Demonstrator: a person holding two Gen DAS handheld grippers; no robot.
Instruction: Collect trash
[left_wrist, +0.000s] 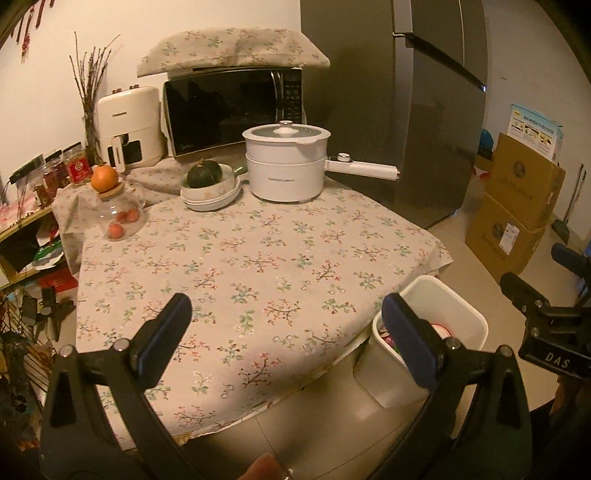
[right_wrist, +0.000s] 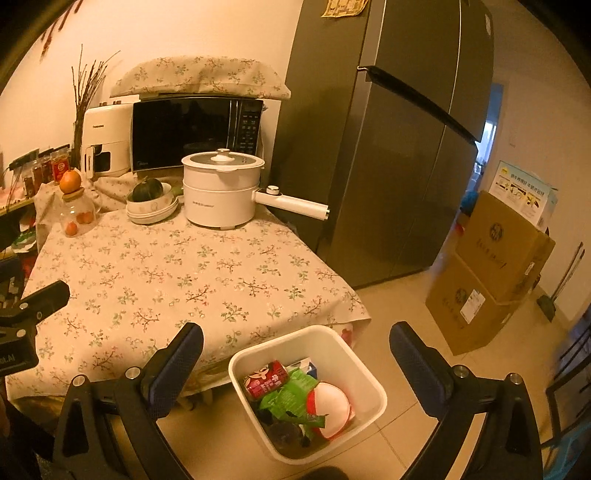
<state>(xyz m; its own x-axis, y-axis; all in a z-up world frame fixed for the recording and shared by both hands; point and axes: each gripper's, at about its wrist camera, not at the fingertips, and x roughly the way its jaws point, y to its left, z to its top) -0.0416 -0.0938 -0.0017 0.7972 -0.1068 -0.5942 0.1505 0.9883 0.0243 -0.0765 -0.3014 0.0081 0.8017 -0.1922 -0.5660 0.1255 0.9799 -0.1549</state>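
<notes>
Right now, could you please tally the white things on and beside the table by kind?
White cooking pot: 1
White air fryer: 1
White bowl holding the squash: 1
White trash bin: 1
Total: 4

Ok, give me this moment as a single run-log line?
left gripper: open, empty | right gripper: open, empty, above white square plastic bin | bin: red can, green wrapper inside | floral tablecloth: no trash seen

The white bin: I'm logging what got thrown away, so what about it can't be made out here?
- Left wrist view: the white bin interior is mostly hidden by its wall and the left gripper.
- Right wrist view: items under the green wrapper are dark; the red can print is too small.
</notes>
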